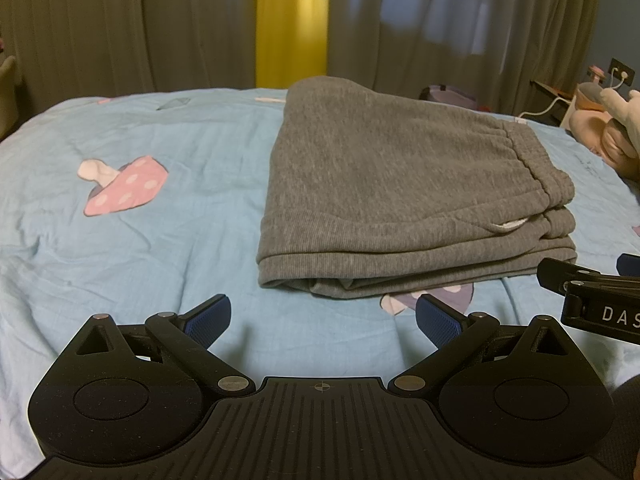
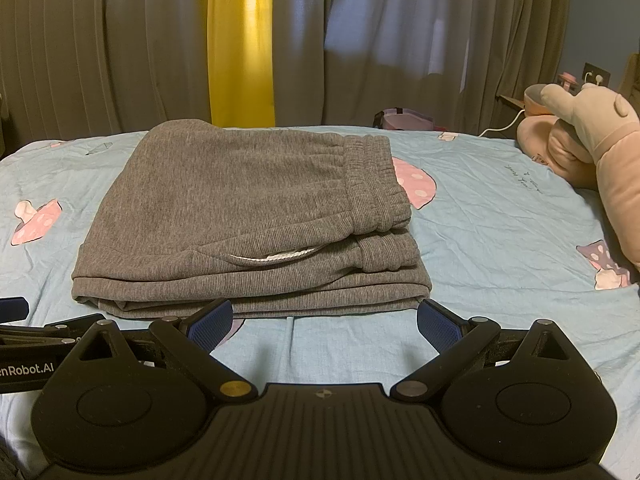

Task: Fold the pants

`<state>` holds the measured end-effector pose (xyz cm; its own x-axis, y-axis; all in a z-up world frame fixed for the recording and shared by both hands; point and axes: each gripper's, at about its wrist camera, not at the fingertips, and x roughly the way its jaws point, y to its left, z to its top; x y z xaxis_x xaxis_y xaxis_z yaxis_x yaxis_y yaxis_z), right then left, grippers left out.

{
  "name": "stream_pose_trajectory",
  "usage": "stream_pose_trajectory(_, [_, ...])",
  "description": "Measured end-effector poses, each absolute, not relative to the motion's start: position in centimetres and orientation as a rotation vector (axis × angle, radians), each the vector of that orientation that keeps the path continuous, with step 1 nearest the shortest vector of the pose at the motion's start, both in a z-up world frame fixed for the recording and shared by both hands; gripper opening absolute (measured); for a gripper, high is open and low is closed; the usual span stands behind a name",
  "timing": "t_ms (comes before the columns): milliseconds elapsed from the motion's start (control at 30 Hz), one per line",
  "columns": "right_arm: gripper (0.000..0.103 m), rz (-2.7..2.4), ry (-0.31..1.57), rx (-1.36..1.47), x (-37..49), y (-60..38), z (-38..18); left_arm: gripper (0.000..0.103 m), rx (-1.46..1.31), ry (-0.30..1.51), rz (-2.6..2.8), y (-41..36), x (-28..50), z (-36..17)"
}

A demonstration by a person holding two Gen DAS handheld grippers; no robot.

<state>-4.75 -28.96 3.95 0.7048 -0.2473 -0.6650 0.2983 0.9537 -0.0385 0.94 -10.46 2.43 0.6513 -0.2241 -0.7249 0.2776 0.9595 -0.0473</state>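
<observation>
Grey knit pants (image 1: pixel 380 184) (image 2: pixel 248 216) lie folded in a thick stack on the light blue bed sheet (image 1: pixel 140 240) (image 2: pixel 500 220), the elastic waistband on top at the right. My left gripper (image 1: pixel 323 320) is open, just short of the stack's near edge, nothing between its blue pads. My right gripper (image 2: pixel 325 322) is open too, its fingertips close to the near edge of the pants without holding them. Each gripper shows at the side of the other's view: the right one (image 1: pixel 592 296), the left one (image 2: pixel 24 336).
A pink plush toy (image 2: pixel 580 136) (image 1: pixel 612 132) lies at the bed's right side. Grey curtains with a yellow strip (image 2: pixel 240 48) hang behind the bed. A wall socket with a white cable (image 2: pixel 596 76) is at the far right. The sheet has mushroom prints (image 1: pixel 124 184).
</observation>
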Motion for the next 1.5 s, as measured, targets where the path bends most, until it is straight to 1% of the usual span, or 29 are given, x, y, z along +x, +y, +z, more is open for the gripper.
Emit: stream_pose_trajectory(1500, [0.099, -0.301, 0.731, 0.071, -4.82, -29.06, 3.89, 0.102, 0.063, 0.818, -0.287, -10.51, 0.87, 2.57])
